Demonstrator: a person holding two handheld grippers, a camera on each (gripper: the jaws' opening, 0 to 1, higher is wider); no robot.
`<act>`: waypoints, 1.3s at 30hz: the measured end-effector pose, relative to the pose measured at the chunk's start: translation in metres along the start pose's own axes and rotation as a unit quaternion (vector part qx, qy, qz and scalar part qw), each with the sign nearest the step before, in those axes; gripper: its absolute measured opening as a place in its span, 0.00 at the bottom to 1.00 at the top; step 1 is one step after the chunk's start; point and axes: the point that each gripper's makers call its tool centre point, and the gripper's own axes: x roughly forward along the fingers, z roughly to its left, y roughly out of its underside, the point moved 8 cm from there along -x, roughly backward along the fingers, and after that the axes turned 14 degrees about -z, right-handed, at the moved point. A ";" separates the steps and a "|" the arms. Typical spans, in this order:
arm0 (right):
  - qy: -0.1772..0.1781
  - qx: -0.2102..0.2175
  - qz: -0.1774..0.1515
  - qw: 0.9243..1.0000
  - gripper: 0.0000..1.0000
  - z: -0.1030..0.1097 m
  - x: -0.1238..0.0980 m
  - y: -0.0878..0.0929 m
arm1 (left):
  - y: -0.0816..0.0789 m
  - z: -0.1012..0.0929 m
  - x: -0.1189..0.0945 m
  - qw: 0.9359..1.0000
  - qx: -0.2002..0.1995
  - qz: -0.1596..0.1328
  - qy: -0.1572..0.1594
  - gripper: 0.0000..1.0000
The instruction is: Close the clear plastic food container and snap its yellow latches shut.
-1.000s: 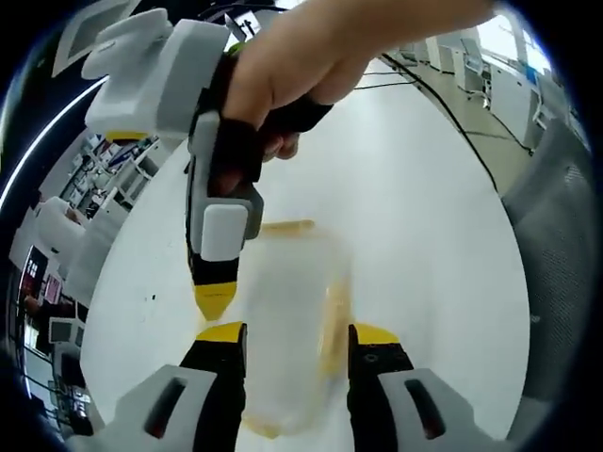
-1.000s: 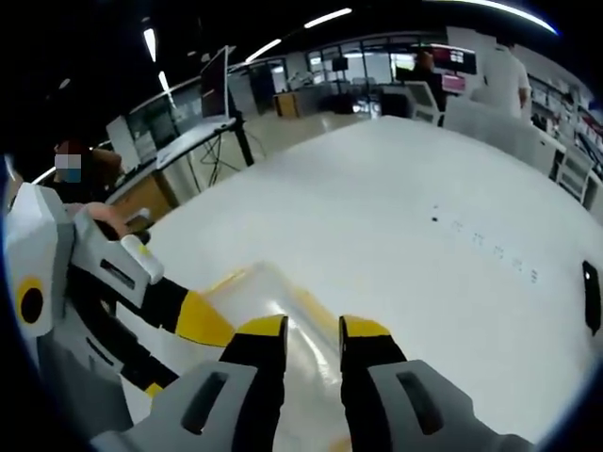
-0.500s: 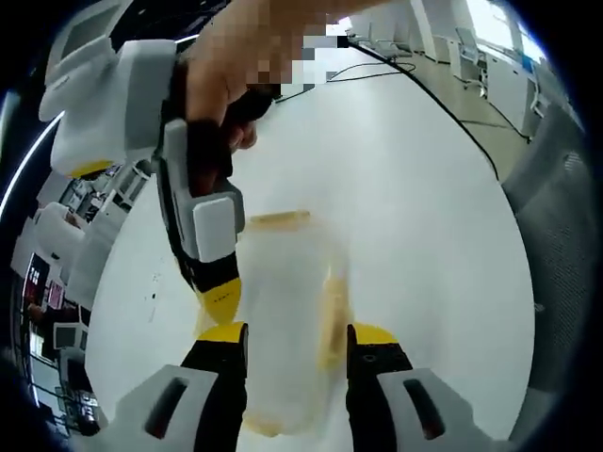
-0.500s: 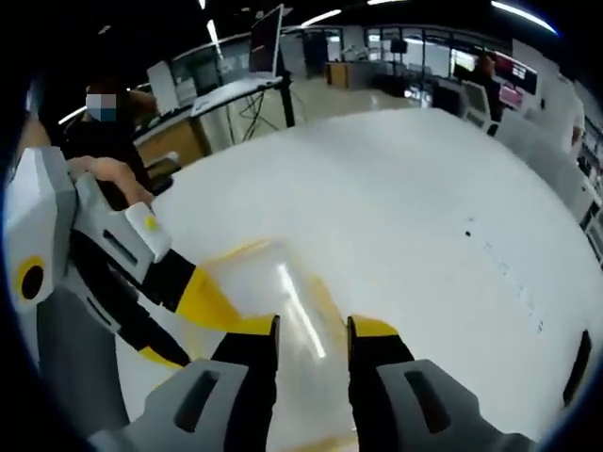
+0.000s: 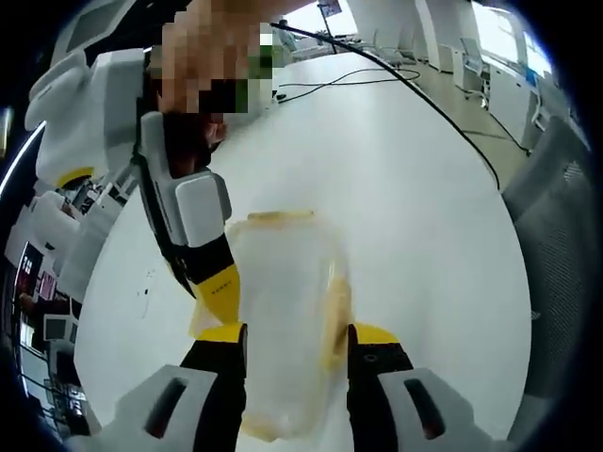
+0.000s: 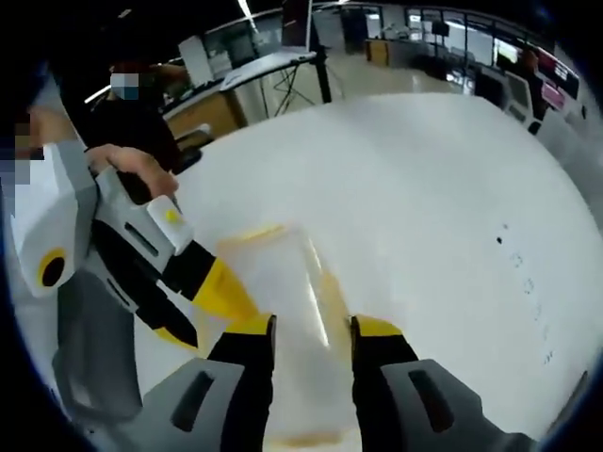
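The clear plastic container [image 5: 283,311] lies on the white table with its lid on. One yellow latch [image 5: 278,217] is at its far end and another [image 5: 334,311] runs along its right side. My left gripper [image 5: 298,334] has a jaw on each long side of the container and is closed against it. My right gripper [image 5: 219,287] comes in from the upper left, a hand on its grip, and its yellow tip rests against the container's left edge. In the right gripper view, the container [image 6: 287,301] runs forward between the jaws of my right gripper [image 6: 313,327], which stand apart above it. The left gripper [image 6: 221,287] reaches in from the left.
The white table [image 5: 424,207] stretches wide around the container, with a black cable [image 5: 443,113] along its far edge. A grey chair back [image 5: 556,226] stands at the right. In the right gripper view, a person stands beyond the table [image 6: 452,169], near desks and screens.
The right gripper has slid down and left along the container's left side. The right gripper view has pulled back and shows more of the container. The left gripper keeps its place on the container.
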 end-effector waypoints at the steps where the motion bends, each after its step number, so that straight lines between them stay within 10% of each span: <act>1: -0.010 0.003 0.009 1.000 0.29 -0.001 0.001 -0.001 | 0.000 0.000 0.000 1.000 -0.001 -0.001 0.002 0.36; 10: -0.065 -0.021 0.075 0.995 0.30 0.003 0.005 -0.006 | -0.001 0.001 -0.002 1.000 0.007 0.001 0.025 0.34; 39: -0.141 0.003 0.126 0.982 0.32 -0.013 0.024 -0.012 | -0.008 -0.001 0.004 0.996 0.056 0.023 0.068 0.32</act>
